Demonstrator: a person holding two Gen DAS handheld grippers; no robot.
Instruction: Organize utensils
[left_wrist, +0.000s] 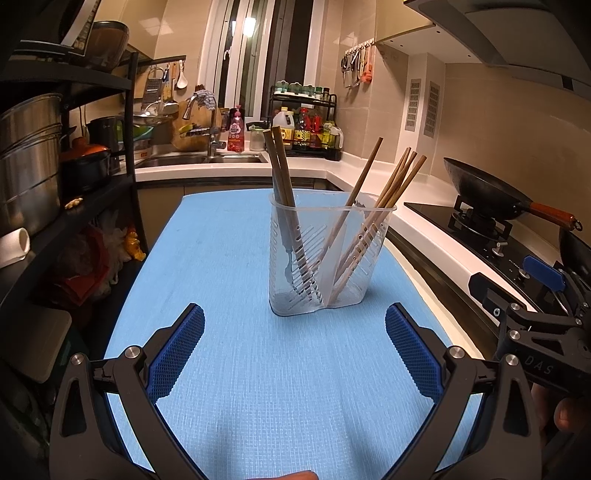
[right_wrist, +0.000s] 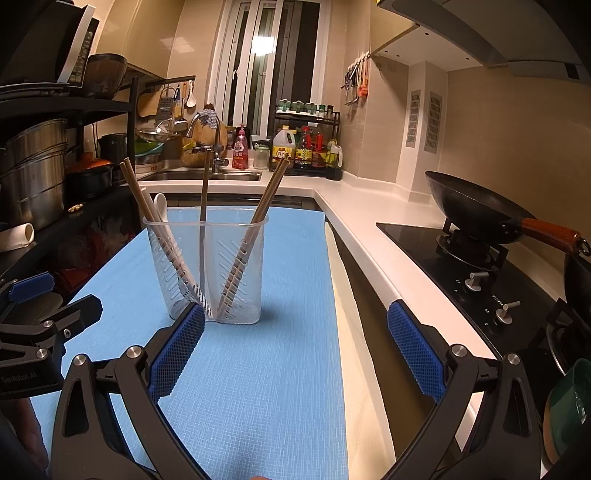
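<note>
Holding both tools low over the blue mat (left_wrist: 229, 258), I have the left gripper (left_wrist: 294, 345) spread wide with nothing between its blue pads (left_wrist: 177, 350), and the right gripper (right_wrist: 295, 343) just as released and bare. Straight ahead of the left one, slightly to its right, stands the clear utensil holder (left_wrist: 328, 258), upright on the mat, with its two compartments side by side across my view. From the right wrist view the same holder (right_wrist: 207, 266) sits ahead and to the left, close past my left pad, so both hands are near it, and I cannot tell which is nearer. Its contents stand with their long axes up and leaning outward, handles fanned above the rim. Counting: one holder; two chopsticks (left_wrist: 282, 177) in the left compartment beside one white spoon (right_wrist: 161, 206); about five chopsticks (left_wrist: 391, 184) in the right compartment, though they overlap too much to be sure. I see no loose utensil on the mat, so I judge the sorting nearly or wholly done.
</note>
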